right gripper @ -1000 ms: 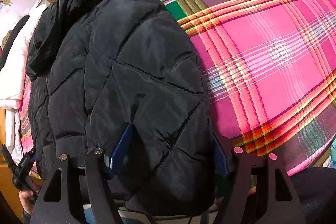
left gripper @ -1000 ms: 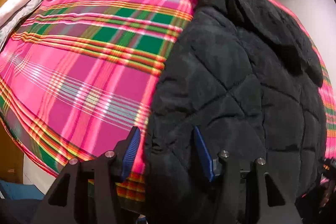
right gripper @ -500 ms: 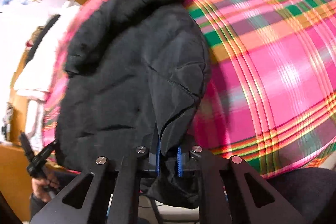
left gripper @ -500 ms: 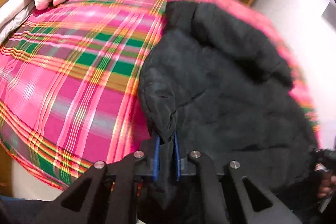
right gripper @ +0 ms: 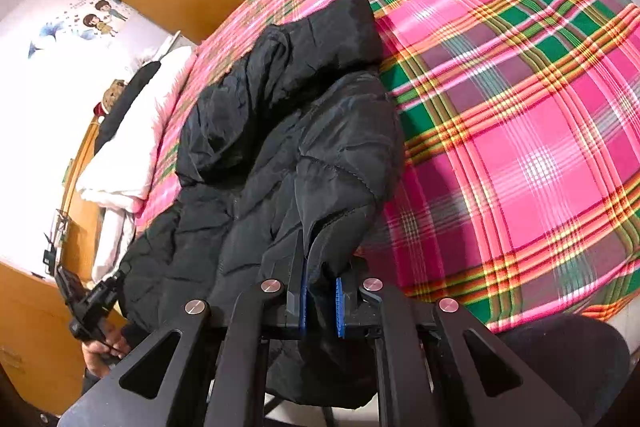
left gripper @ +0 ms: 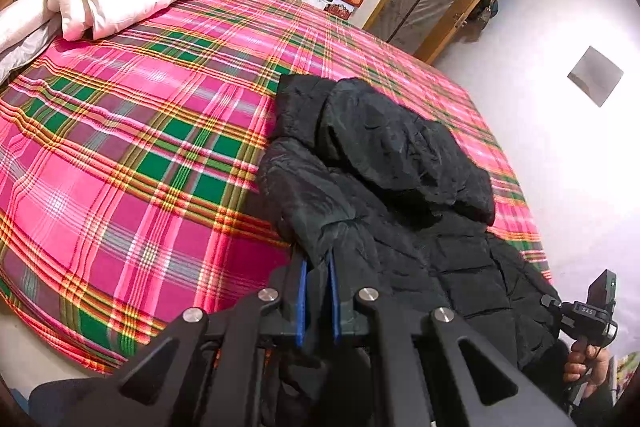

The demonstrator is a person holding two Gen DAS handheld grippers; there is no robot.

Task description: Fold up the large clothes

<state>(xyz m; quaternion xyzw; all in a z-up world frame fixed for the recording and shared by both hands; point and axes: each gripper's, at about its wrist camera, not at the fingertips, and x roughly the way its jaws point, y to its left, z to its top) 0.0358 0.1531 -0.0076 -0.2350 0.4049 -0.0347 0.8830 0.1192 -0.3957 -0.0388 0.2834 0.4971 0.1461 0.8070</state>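
Black quilted jacket (left gripper: 384, 195) lies on the plaid bed (left gripper: 132, 155), stretching away ahead of both tools, hood at the far end. The left hand-held gripper (left gripper: 318, 297) has just clamped down on the near hem corner, fabric pinched between its blue pads; the right hand-held gripper (right gripper: 320, 301) has done likewise on the other corner. This looks like the start of the lengthwise fold: next, both corners should travel together toward the hood, kept level so the hem lands square
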